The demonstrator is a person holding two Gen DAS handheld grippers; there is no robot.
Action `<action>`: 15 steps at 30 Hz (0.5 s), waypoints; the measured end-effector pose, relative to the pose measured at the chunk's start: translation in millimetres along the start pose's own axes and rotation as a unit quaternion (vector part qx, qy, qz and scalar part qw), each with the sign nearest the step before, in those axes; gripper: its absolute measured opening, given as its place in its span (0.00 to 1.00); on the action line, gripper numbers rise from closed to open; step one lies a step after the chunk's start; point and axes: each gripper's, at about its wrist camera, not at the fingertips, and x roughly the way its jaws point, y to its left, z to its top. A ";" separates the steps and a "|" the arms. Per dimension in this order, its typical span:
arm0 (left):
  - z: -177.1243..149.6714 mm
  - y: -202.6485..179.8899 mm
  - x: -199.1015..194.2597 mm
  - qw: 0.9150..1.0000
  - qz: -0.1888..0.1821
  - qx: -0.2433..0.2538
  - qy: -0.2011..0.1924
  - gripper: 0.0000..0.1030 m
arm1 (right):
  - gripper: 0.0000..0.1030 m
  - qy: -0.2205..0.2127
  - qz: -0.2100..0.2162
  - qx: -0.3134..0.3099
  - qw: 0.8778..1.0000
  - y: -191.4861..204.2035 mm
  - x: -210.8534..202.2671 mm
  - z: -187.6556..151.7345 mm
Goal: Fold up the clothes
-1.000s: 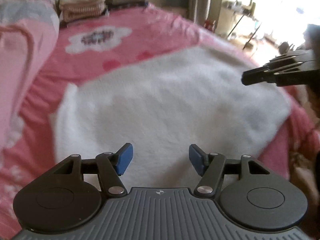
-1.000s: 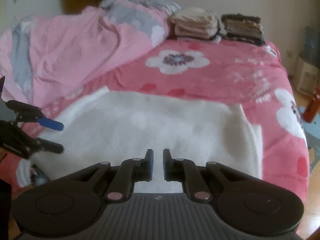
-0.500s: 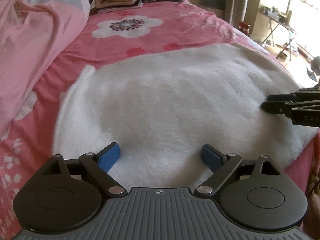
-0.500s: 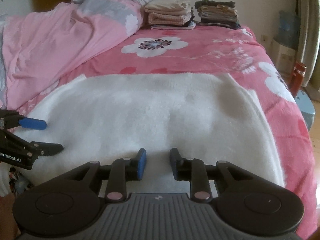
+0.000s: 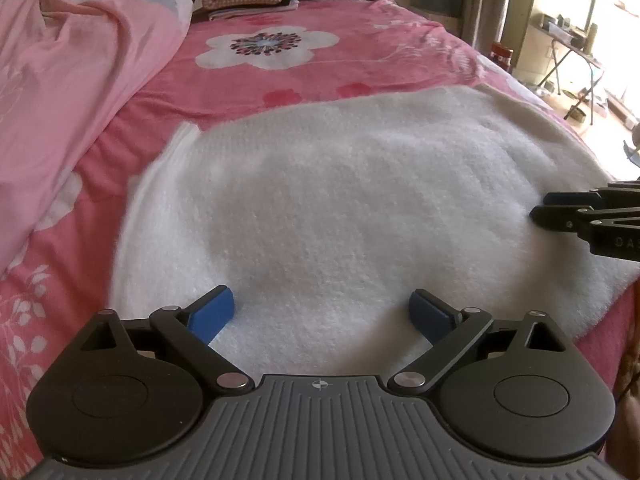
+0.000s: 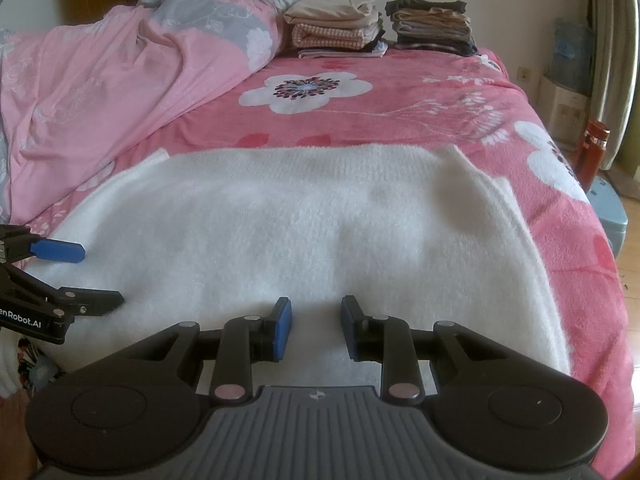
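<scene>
1. Here, in the left wrist view, the left gripper (image 5: 322,312) hangs just over the near edge of a white fluffy garment (image 5: 352,208) spread flat on the pink flowered bedspread (image 5: 360,56). Its jaws have just been opening and stand wide, with only the fabric below them and nothing gripped. The right gripper (image 5: 538,206) reaches in from the right edge, its tips at the garment's right side. A pink quilt (image 5: 72,92) lies bunched on the left.
2. In the right wrist view, the right gripper (image 6: 315,328) sits over the garment's (image 6: 304,220) near edge. Its jaws have just been opening to a narrow gap and pinch nothing. The left gripper (image 6: 100,276) shows at the left edge, wide apart. Two stacks of folded clothes (image 6: 380,26) rest at the far end of the bed.
</scene>
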 end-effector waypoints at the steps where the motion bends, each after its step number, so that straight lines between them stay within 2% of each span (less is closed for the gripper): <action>1: 0.0 -0.3 -0.1 1.000 0.001 0.000 0.000 0.94 | 0.28 0.000 0.000 0.000 1.000 -0.2 0.0 -0.1; 15: 0.2 -0.4 0.1 1.000 0.006 -0.003 0.002 0.95 | 0.29 0.001 -0.001 0.000 1.000 0.5 0.4 1.0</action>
